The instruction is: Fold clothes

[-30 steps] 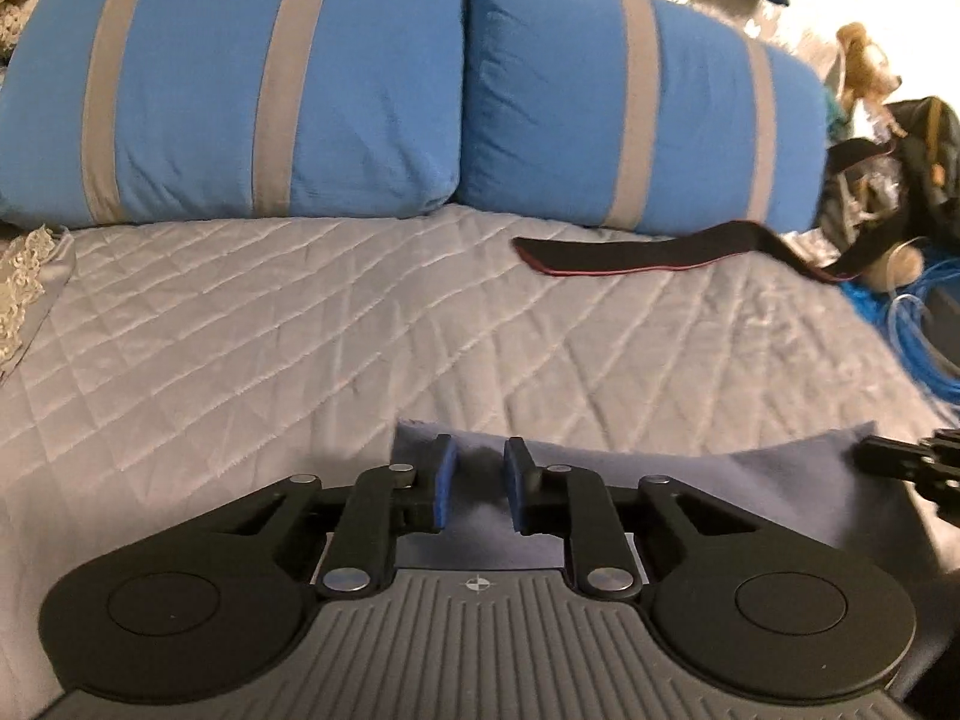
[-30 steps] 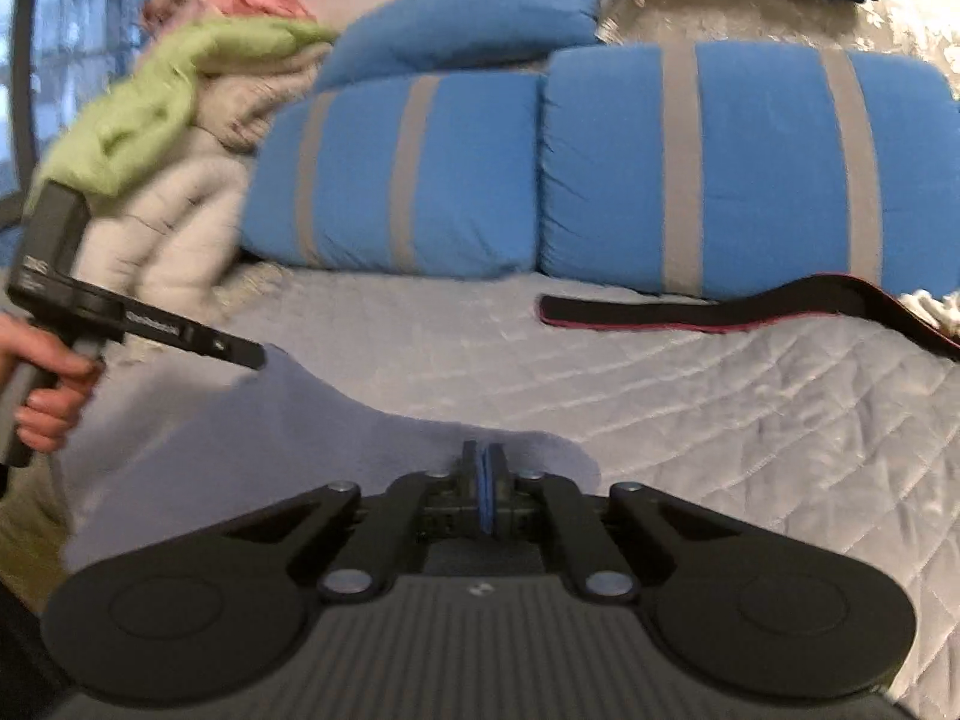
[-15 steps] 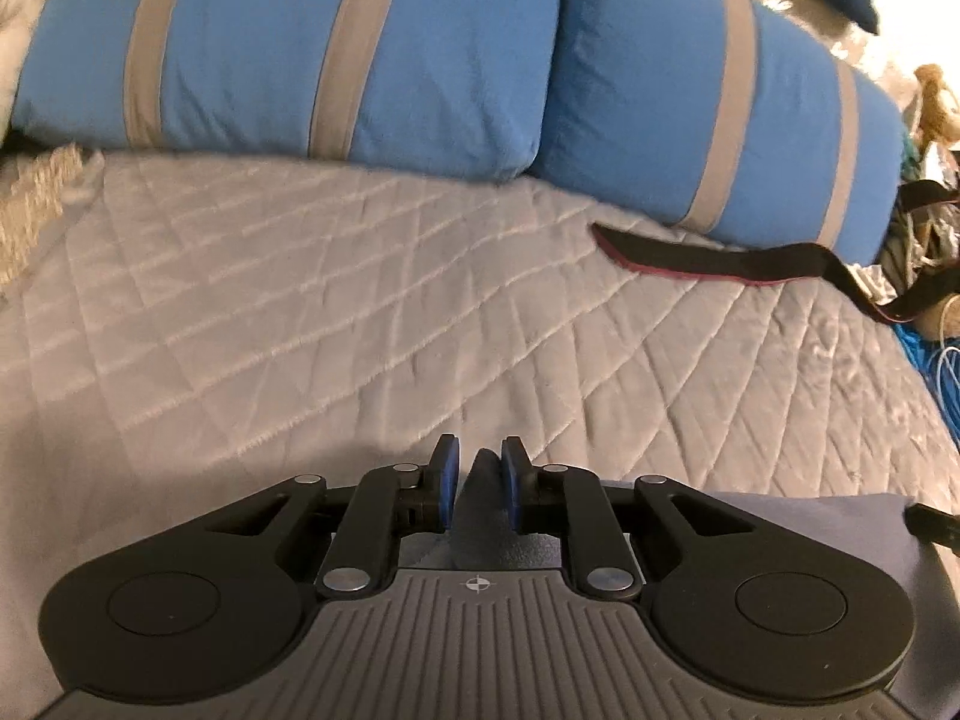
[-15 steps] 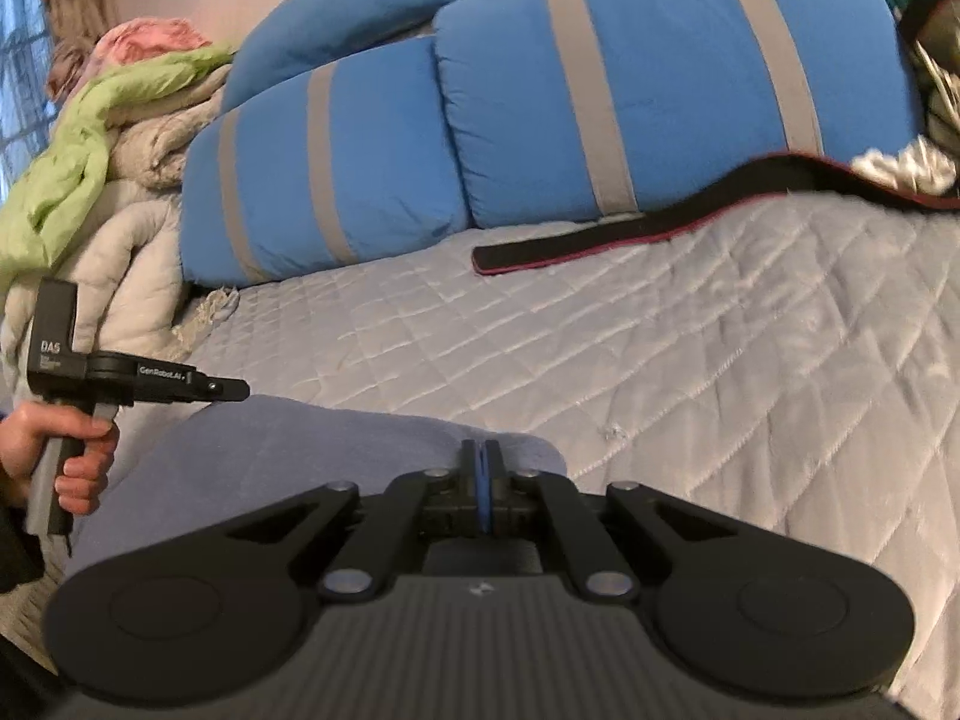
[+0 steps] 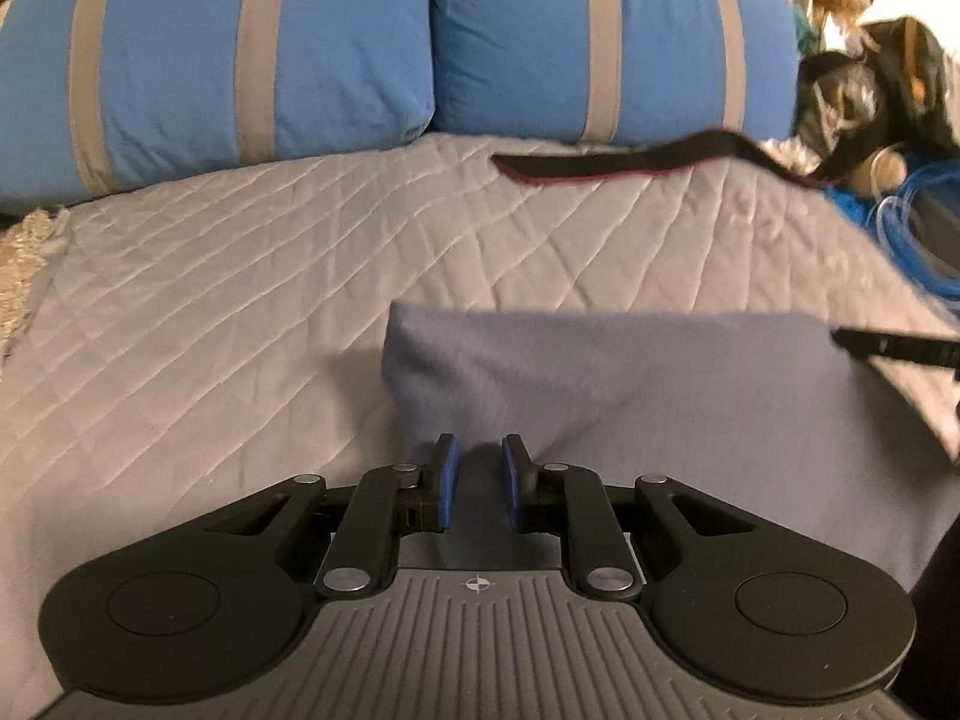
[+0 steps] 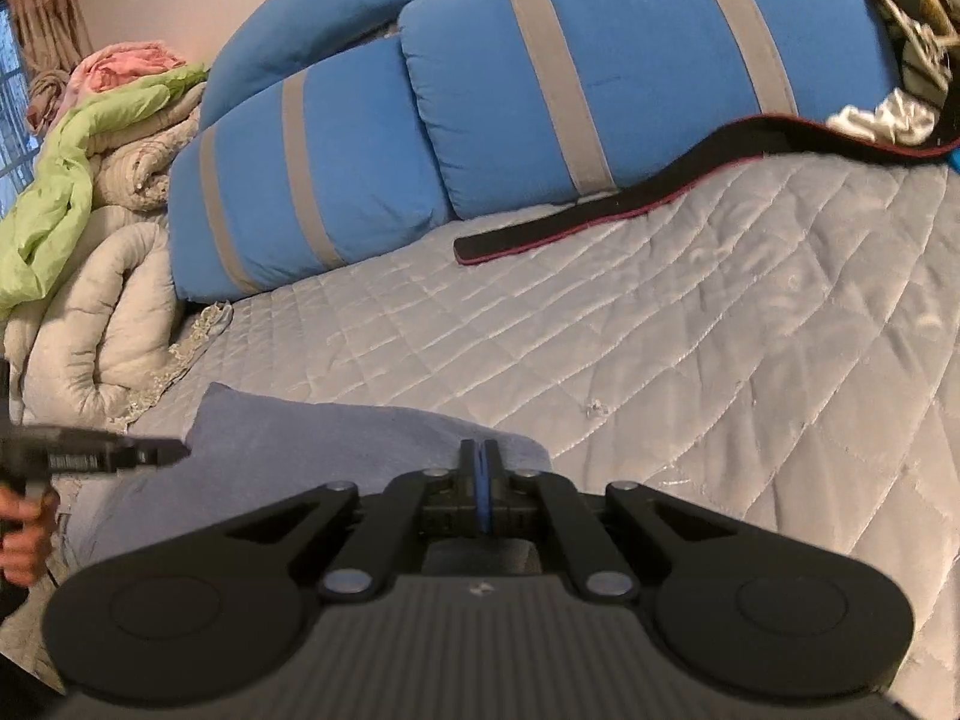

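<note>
On bed | left fingers (image 5: 477, 483) grip grey-blue cloth (image 5: 630, 378); right fingers (image 6: 479, 489) opening, cloth edge hidden between

Dim, warm indoor light fills both my fisheye views. Edges bow and darken at the corners. My left view is motion-blurred, especially the black strap (image 5: 624, 165); upper right glares white.

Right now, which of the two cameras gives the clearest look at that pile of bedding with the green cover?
The right wrist view. The green cover lies draped over rolled beige quilts left of the blue pillows, with something pink on top. The left wrist view shows only a fringed beige edge at its far left, no green cover.
</note>
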